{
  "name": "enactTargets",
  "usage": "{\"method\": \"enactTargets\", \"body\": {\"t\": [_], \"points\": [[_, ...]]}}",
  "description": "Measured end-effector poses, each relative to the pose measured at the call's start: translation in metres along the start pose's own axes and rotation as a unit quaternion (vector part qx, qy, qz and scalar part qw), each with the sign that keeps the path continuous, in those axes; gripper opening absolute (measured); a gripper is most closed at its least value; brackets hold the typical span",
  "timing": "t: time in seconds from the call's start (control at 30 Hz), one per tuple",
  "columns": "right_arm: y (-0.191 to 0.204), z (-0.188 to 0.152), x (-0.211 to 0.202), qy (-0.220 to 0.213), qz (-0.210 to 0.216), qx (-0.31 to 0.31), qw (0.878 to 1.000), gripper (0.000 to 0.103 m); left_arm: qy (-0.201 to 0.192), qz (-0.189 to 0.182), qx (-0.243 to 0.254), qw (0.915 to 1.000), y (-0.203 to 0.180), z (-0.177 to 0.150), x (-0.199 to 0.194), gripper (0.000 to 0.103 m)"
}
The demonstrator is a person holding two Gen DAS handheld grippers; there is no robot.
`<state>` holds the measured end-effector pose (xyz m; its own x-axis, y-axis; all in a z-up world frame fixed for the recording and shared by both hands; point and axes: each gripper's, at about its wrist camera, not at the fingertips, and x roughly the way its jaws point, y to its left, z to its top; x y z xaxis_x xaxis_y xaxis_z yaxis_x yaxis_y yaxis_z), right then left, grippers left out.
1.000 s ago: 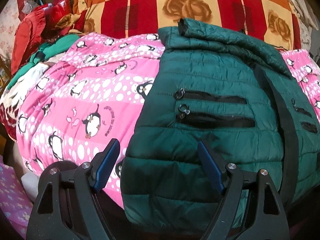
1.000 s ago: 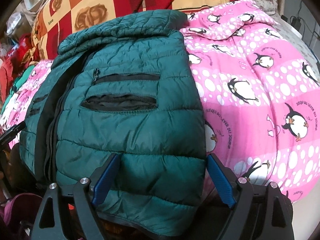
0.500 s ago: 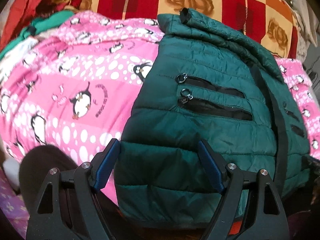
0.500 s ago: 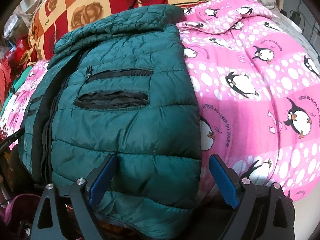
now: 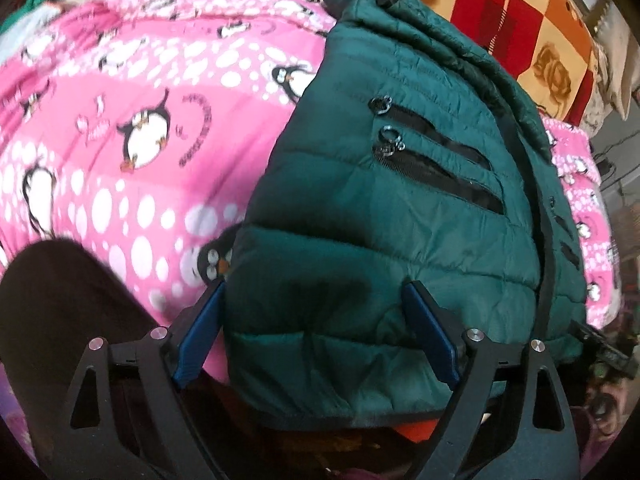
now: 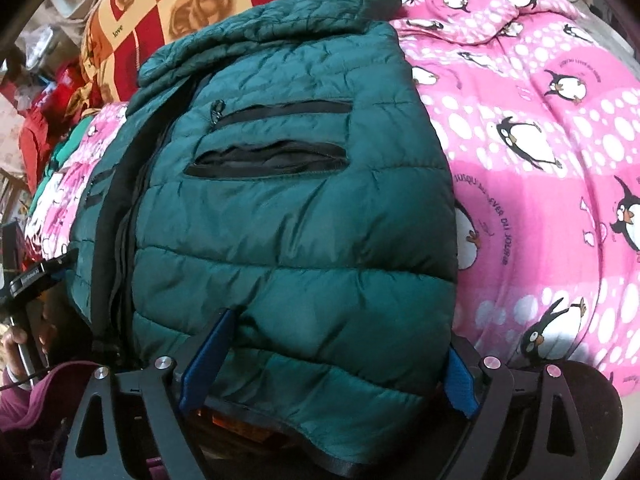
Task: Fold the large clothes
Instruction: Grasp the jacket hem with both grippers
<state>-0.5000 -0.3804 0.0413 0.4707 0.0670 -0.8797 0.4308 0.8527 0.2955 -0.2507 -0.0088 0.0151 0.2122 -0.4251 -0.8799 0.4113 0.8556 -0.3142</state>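
Left gripper (image 5: pixel 316 320) is opening wide over the jacket's (image 5: pixel 400 208) near hem, nothing pinched; right gripper (image 6: pixel 340 352) straddles the hem's other half, wide apart, pads not clearly pressing. The green puffer jacket lies on the pink penguin blanket (image 5: pixel 140 120), front up, both sides seemingly tucked in to a narrow panel. One hem-to-collar fold probably remains. Its long axis runs away from the grippers, collar (image 6: pixel 260 28) toward the checkered quilt (image 6: pixel 160 4).

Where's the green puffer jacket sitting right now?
The green puffer jacket lies on the pink penguin blanket, filling the middle of both wrist views, its hem nearest the grippers and its collar toward the checkered pillow.
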Motion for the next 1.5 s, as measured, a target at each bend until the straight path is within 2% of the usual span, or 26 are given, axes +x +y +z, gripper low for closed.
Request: {"method": "enactTargets", "body": {"t": [0.1, 0.17, 0.23, 0.27, 0.3, 0.33, 0.37, 0.43, 0.47, 0.57, 0.7, 0.97, 1.3, 1.5], "points": [[0.002, 0.001, -0.002, -0.006, 0.005, -0.006, 1.000, 0.090, 0.003, -0.007, 0.000, 1.0000, 0.002, -0.004, 0.002, 0.088], [0.006, 0.002, -0.001, -0.007, 0.002, -0.019, 1.000, 0.082, 0.005, -0.005, 0.003, 1.0000, 0.002, -0.007, 0.005, 0.091], [0.010, 0.000, -0.003, -0.009, -0.014, -0.044, 0.999, 0.059, 0.002, -0.001, 0.010, 0.9999, -0.001, -0.009, 0.006, 0.091], [0.011, 0.002, -0.003, -0.012, -0.017, -0.051, 0.998, 0.054, 0.002, 0.000, 0.013, 0.9999, -0.002, -0.009, 0.006, 0.087], [0.011, 0.002, -0.006, -0.017, -0.016, -0.054, 0.998, 0.044, 0.001, -0.005, 0.018, 0.9998, -0.004, -0.010, 0.004, 0.080], [0.010, 0.003, -0.010, -0.025, -0.014, -0.054, 0.998, 0.035, 0.000, -0.009, 0.019, 0.9998, -0.006, -0.010, 0.001, 0.060], [0.010, 0.005, -0.013, -0.029, -0.012, -0.055, 0.998, 0.031, -0.002, -0.009, 0.020, 0.9997, -0.007, -0.009, 0.000, 0.042], [0.010, 0.008, -0.021, -0.040, -0.006, -0.061, 0.997, 0.025, -0.009, -0.004, 0.031, 0.9995, -0.012, -0.005, -0.008, 0.025], [0.011, 0.011, -0.025, -0.046, -0.004, -0.065, 0.997, 0.025, -0.016, -0.003, 0.039, 0.9991, -0.017, -0.003, -0.014, 0.019], [0.012, 0.019, -0.036, -0.069, 0.006, -0.070, 0.995, 0.025, -0.037, -0.011, 0.057, 0.9976, -0.026, 0.003, -0.032, 0.014], [0.012, 0.032, -0.050, -0.095, 0.014, -0.069, 0.993, 0.025, -0.071, -0.015, 0.073, 0.9947, -0.036, 0.013, -0.056, 0.013], [0.010, 0.079, -0.075, -0.162, 0.014, -0.056, 0.985, 0.025, -0.139, -0.031, 0.051, 0.9885, -0.044, 0.060, -0.088, 0.013], [0.010, 0.152, -0.064, -0.187, -0.002, -0.048, 0.981, 0.025, -0.189, -0.015, 0.037, 0.9812, -0.069, 0.127, -0.086, 0.013], [0.013, 0.200, -0.052, -0.196, -0.015, -0.045, 0.979, 0.025, -0.205, -0.008, 0.019, 0.9786, -0.080, 0.167, -0.074, 0.013]]}}
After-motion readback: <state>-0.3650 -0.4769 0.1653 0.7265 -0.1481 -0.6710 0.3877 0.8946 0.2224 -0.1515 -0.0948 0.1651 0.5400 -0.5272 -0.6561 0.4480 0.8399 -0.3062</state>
